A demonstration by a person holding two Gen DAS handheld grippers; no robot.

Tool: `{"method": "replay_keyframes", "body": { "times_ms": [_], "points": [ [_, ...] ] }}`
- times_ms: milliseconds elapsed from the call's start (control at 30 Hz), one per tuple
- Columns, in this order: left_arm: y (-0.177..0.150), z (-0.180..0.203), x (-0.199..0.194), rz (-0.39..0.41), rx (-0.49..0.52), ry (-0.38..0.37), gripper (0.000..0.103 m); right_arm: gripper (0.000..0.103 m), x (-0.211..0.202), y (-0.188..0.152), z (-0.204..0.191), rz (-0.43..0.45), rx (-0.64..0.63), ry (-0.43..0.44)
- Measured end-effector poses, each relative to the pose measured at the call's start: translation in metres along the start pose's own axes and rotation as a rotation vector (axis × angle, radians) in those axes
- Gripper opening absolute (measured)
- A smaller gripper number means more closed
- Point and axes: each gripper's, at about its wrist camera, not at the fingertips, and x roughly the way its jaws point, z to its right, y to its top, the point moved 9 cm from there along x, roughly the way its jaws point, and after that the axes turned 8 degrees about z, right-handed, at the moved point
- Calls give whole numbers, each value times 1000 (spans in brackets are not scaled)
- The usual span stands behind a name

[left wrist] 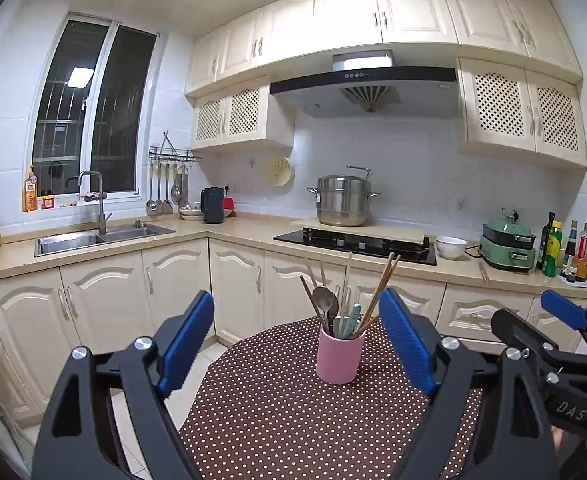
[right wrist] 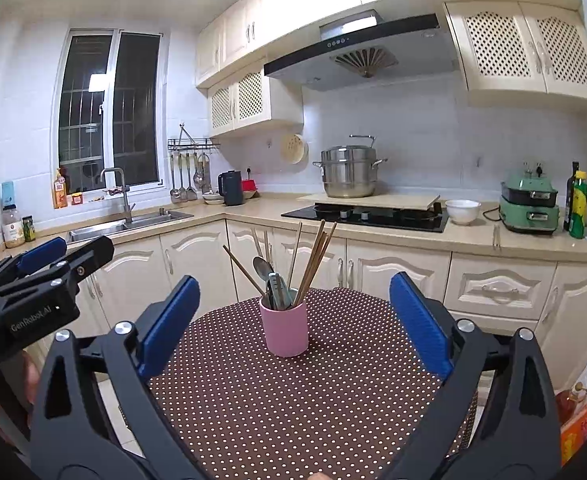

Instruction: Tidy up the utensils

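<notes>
**Utensils stood in the pink cup, both grippers held apart**

We saw the pink cup (left wrist: 340, 360) standing upright on the polka-dot tablecloth (left wrist: 273, 408), toward the far side of the round table. In it stood a bundle of wooden chopsticks (left wrist: 381, 292) fanned out and leaning to several sides, a dark metal spoon (left wrist: 325, 300) with its bowl up, and a pale green-handled utensil (left wrist: 353, 320) that we could not identify with certainty, since the cup's rim hid most of it.

We held the left gripper (left wrist: 297, 344) above the near part of the table, its blue pads (left wrist: 187, 340) spread wide with the cup showing between them, touching nothing. We held the right gripper (right wrist: 293, 324) the same way, fingers wide apart and empty, the cup framed in the gap. Each gripper showed at the edge of the other's view, well apart from the cup.

Beyond the table ran the cream cabinets and the beige countertop (left wrist: 233, 236). On it we saw the steel sink (left wrist: 93, 238) under the window, a black kettle (left wrist: 212, 205), a steel steamer pot (left wrist: 343, 200) on a board over the black cooktop (left wrist: 353, 244), a white bowl (left wrist: 451, 247), a green cooker (left wrist: 507, 246) and a cluster of bottles (left wrist: 565, 248) at the far right.
</notes>
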Motion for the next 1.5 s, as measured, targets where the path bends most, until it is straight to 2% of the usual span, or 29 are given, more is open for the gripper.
{"method": "replay_keyframes", "body": {
  "times_ms": [167, 600, 1500],
  "points": [
    [-1, 4, -6, 12, 26, 4, 83, 96, -8, 2, -6, 29, -28, -8],
    [-3, 13, -8, 31, 62, -2, 84, 97, -9, 2, -5, 27, -35, -12],
    [-15, 25, 8, 3, 86, -27, 84, 97, 0, -5, 1, 7, -9, -16]
  ]
}}
